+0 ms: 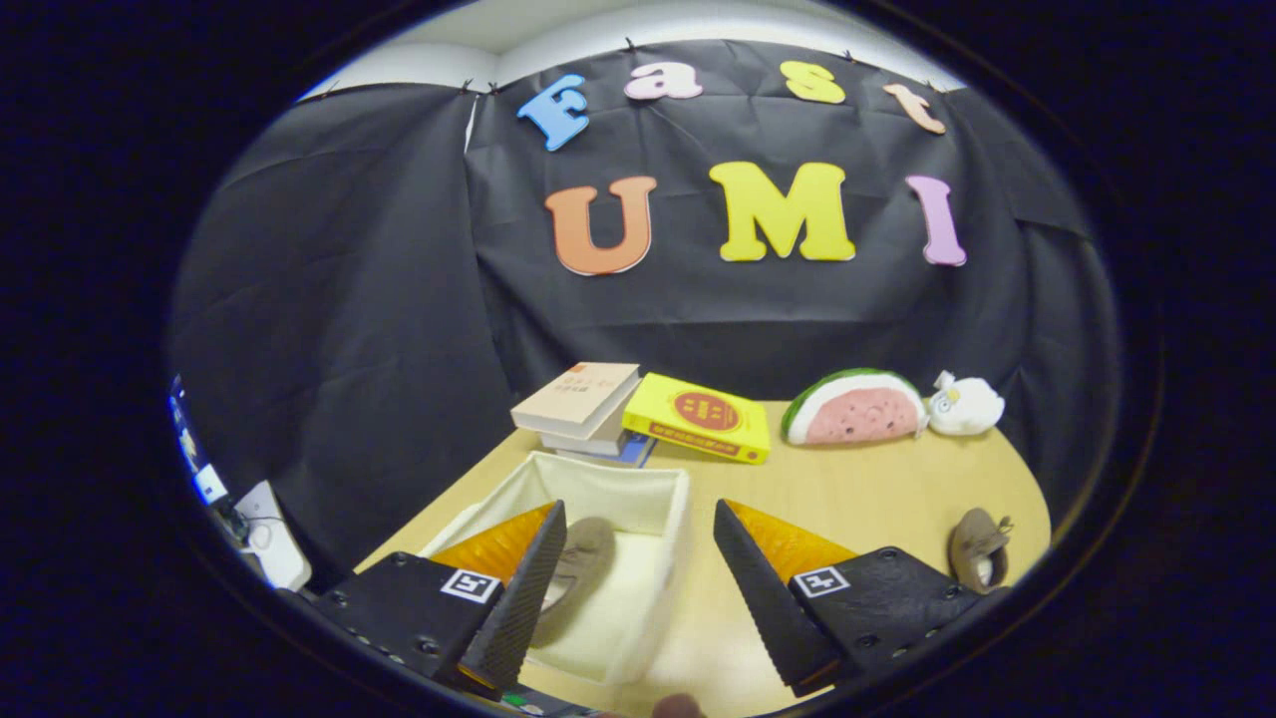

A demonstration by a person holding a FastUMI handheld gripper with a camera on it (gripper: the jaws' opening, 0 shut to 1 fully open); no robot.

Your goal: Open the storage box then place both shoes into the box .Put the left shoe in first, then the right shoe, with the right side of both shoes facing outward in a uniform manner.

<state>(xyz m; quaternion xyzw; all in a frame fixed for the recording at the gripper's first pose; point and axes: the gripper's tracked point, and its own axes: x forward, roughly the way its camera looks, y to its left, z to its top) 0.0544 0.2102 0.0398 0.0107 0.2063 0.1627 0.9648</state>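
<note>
A white fabric storage box (638,494) stands open on the wooden table, under and just ahead of my left finger. One brown shoe (580,558) lies inside it, partly hidden behind that finger. The other brown shoe (979,548) lies on the table to the right, beyond my right finger. My gripper (638,558) hangs open above the box's right wall, with nothing between its fingers.
A stack of books (583,404) and a yellow book (703,419) lie behind the box. A watermelon-slice plush (857,409) and a small white plush (965,404) sit at the back right. The table's left edge runs close beside the box.
</note>
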